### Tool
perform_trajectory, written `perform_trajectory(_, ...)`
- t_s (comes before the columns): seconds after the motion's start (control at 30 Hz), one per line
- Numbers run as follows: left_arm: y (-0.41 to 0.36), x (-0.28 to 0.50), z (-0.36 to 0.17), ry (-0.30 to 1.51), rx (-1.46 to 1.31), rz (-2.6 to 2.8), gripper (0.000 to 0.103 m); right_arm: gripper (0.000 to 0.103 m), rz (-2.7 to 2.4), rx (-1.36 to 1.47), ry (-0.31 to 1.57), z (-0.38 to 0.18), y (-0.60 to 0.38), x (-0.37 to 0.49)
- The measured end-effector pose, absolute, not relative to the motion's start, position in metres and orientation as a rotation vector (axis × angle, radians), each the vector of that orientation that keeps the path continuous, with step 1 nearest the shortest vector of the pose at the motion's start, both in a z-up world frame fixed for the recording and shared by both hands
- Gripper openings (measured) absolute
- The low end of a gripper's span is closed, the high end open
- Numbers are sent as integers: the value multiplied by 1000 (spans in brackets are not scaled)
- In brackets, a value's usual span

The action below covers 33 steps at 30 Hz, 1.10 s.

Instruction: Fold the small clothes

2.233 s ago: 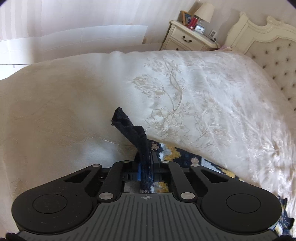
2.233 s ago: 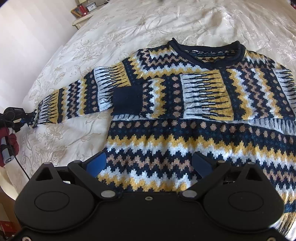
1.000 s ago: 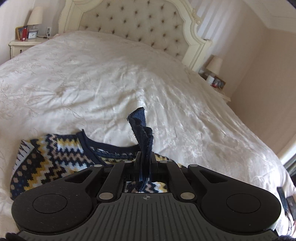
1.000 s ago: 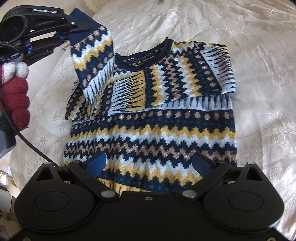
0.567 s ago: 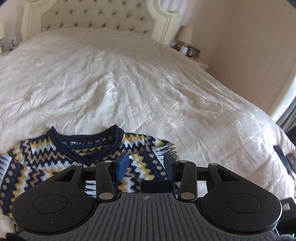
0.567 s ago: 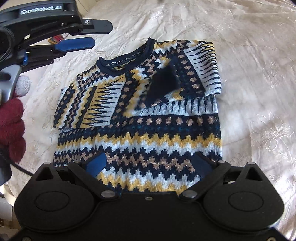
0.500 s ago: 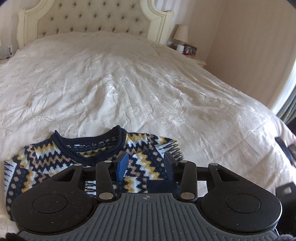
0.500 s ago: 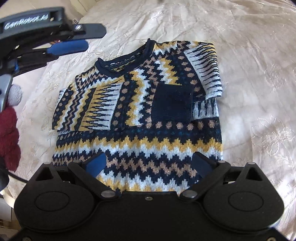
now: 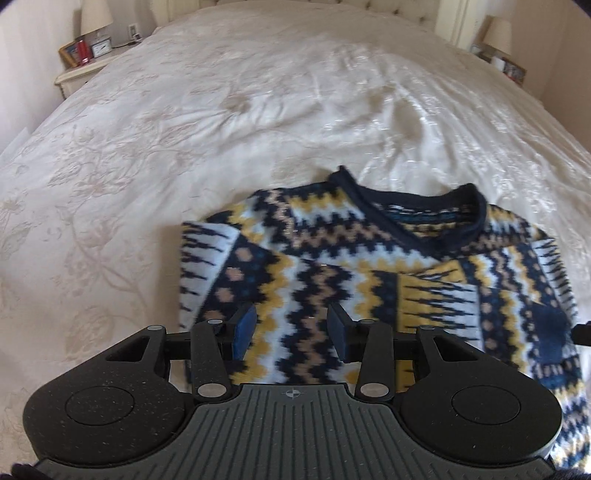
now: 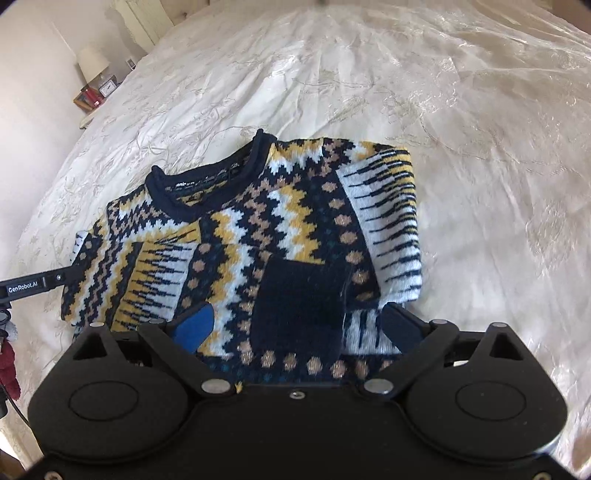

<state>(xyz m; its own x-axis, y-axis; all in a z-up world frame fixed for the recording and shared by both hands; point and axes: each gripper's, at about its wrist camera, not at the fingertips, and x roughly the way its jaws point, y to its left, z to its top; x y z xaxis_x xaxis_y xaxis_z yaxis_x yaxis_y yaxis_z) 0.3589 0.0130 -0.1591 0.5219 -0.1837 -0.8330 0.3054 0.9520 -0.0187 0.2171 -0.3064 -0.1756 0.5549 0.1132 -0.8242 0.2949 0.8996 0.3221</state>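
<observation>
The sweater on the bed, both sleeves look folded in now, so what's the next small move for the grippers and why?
Probably bring both grippers down to the bottom hem, to fold it up toward the collar. The sweater lies flat, both sleeves crossed over the chest, navy cuff on top. Left gripper and right gripper are open and empty; the hem is hidden behind them.

Home bedroom; bed (image 9: 295, 92); lamp (image 9: 96, 16) on nightstand (image 9: 79, 75).

Navy, yellow, white, tan zigzag sweater (image 10: 258, 229); cream floral bedspread (image 9: 184, 110).
</observation>
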Motion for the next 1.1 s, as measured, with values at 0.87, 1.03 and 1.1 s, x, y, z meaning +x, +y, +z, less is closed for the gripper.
perform_trajectory(0.87, 51, 382, -171, 1045, 20, -188, 43, 11, -2, 434, 985, -163, -312, 249)
perform_trajectory(1.03, 46, 391, -161, 1010, -2, -207, 43, 11, -64, 374, 942, -132, -328, 255)
perform_trajectory(1.1, 44, 398, -165, 1021, 0, -197, 43, 11, -133, 369, 980, -145, -341, 261)
